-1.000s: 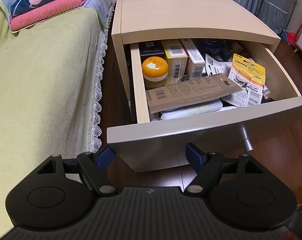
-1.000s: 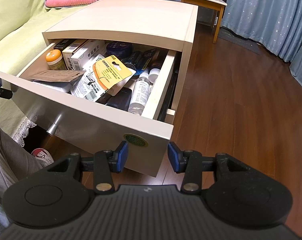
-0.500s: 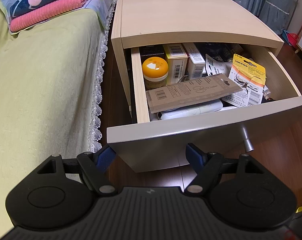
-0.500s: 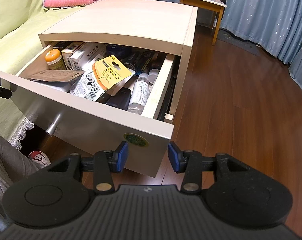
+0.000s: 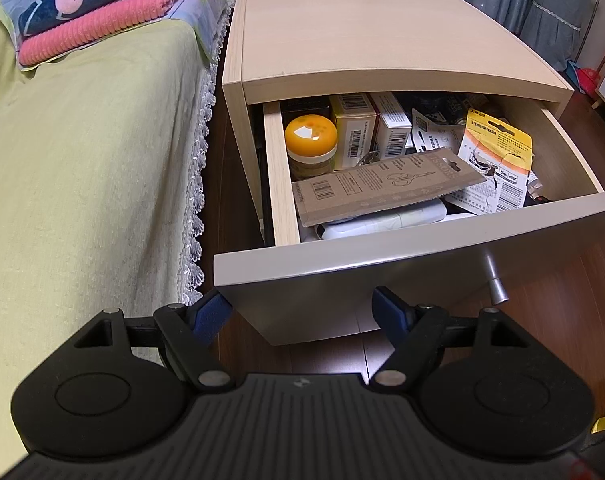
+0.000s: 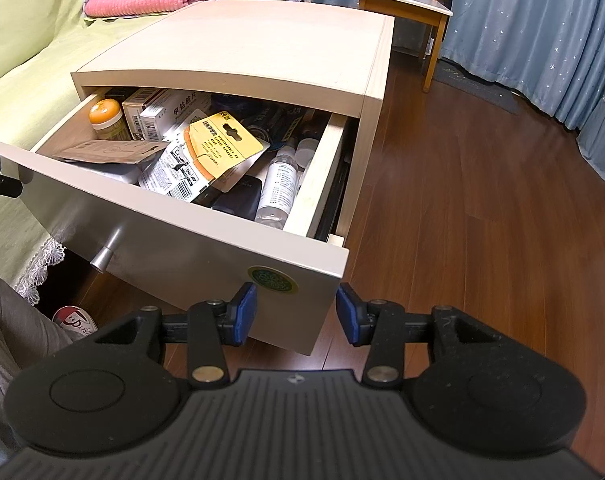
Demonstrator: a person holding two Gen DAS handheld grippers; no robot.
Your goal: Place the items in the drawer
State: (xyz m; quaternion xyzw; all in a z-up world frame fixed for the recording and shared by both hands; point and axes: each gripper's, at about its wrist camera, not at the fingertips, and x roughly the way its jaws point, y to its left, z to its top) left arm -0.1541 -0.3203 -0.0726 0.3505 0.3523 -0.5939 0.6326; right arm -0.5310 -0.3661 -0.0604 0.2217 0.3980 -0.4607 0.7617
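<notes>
My left gripper (image 5: 301, 312) was empty, with its blue pads apart. It sat low in front of the left corner of the drawer (image 5: 382, 256). My right gripper (image 6: 296, 312) was empty too, and its pads were also apart. It sat low by the right corner of the drawer front, just under a round green sticker (image 6: 273, 279).

The drawer was pulled out of a light wood cabinet (image 5: 374, 36). A metal knob (image 5: 496, 286) stuck out from the drawer front.

The drawer was full of things. A jar (image 5: 310, 144) with an orange lid stood in the back left corner. Two boxes (image 5: 354, 130) stood just beside it. A flat brown card (image 5: 382, 186) with a scissors drawing lay on top of a white pack (image 5: 382, 220). A yellow pack (image 5: 498, 146) lay more to the right, on top of other papers. In the right view I saw a clear bottle (image 6: 278, 188) lying along the right wall of the drawer. A dark case (image 6: 238, 200) lay just beside the bottle.

A bed (image 5: 82, 184) with a green cover stood left of the cabinet, with lace along its edge. A pink blanket (image 5: 102, 24) lay folded on the bed, with a dark blue one on top. The floor (image 6: 482, 200) was dark wood. A chair (image 6: 406, 0) stood behind the cabinet, near blue curtains (image 6: 542, 24). A grey trouser leg (image 6: 10, 328) and a shoe (image 6: 74, 320) showed at the lower left of the right view.
</notes>
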